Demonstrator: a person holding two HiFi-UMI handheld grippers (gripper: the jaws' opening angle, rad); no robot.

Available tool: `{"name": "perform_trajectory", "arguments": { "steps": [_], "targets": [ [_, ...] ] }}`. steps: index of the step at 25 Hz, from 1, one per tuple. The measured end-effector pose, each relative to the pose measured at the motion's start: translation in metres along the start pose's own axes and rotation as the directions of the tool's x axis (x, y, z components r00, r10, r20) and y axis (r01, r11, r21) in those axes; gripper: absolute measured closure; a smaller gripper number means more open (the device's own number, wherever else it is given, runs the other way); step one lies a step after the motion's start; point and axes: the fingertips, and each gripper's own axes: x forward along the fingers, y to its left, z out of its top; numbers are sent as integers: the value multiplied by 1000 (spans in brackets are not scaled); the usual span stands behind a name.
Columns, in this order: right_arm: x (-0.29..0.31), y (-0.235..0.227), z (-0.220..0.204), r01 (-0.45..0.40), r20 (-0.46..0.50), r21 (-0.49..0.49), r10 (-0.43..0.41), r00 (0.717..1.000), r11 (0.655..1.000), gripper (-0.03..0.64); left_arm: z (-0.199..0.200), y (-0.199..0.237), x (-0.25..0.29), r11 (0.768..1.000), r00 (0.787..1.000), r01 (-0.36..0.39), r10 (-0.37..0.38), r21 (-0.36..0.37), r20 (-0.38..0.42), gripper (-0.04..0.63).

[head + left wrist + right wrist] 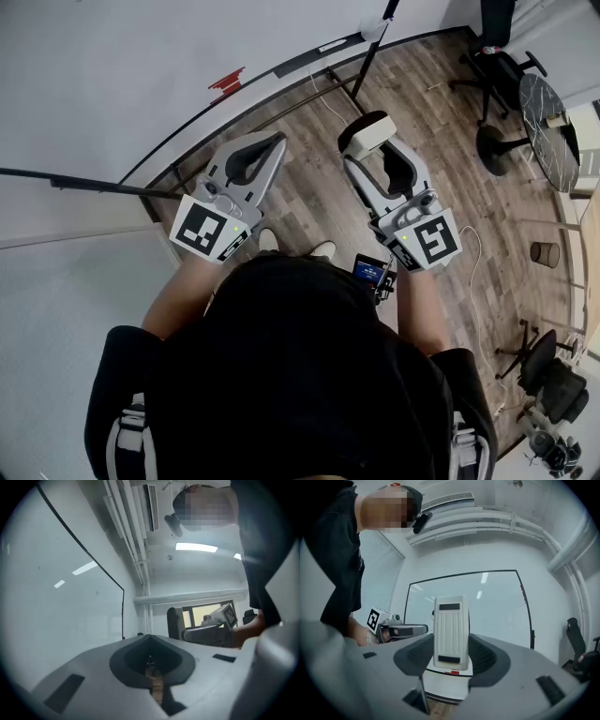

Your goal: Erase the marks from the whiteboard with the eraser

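Eraser [451,620], long axis upright, juts toward the whiteboard [499,604], clamped in the right claw [451,659]; left claw [149,638] closed, empty.

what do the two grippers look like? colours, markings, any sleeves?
Both the left gripper and right gripper are light grey curved shells with dark inner padding on the fingers. Each carries a white cube with black square markers. The person wears a black short-sleeved top.

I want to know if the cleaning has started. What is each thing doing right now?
left gripper: shut, with nothing in it.
right gripper: shut on the eraser.
eraser: held between the jaws, not touching the board.
whiteboard: red marks on it, not wiped.
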Motion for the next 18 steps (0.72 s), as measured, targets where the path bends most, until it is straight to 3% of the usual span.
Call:
{"name": "perform_trajectory", "arguments": {
  "steps": [11, 18],
  "targets": [
    [21, 28, -1, 0, 4, -57, 0, 1000, 998, 388, -25, 7, -9, 999, 999, 30, -31, -13, -34, 591],
    [11, 6, -7, 38, -14, -23, -38, 999, 999, 388, -29, 1, 6, 999, 999, 40, -41, -31, -20, 591]
  ]
}}
